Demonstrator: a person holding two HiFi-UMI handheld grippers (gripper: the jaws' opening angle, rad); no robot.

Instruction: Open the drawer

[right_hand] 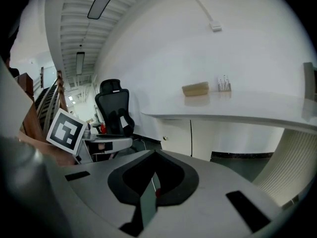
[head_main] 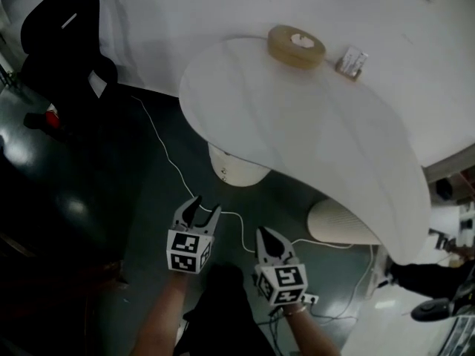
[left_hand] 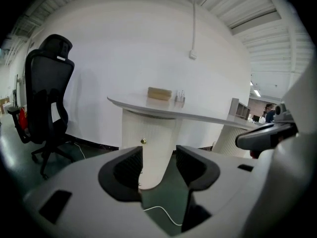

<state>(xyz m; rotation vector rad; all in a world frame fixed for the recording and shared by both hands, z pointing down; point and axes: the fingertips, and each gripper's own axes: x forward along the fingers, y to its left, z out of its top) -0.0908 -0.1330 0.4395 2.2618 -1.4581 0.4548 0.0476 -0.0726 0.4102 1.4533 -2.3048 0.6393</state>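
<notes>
A white ribbed pedestal cabinet [head_main: 236,166] stands under the curved white tabletop [head_main: 297,139]. In the left gripper view its front [left_hand: 154,130] carries a small brass knob [left_hand: 143,141], which shows between the jaws but well beyond them. The right gripper view shows the same knob [right_hand: 165,138] beside a vertical seam. My left gripper [head_main: 207,205] is open and empty above the dark floor, short of the pedestal. My right gripper [head_main: 266,233] hangs beside it, shut, holding nothing. From their own views, the left gripper [left_hand: 158,165] gapes and the right gripper [right_hand: 154,157] is closed.
A tan box [head_main: 297,44] and a small holder [head_main: 351,61] sit on the tabletop. A black office chair [head_main: 63,47] stands at the left. A white cable [head_main: 169,158] runs across the floor. A second ribbed pedestal [head_main: 341,225] is at the right.
</notes>
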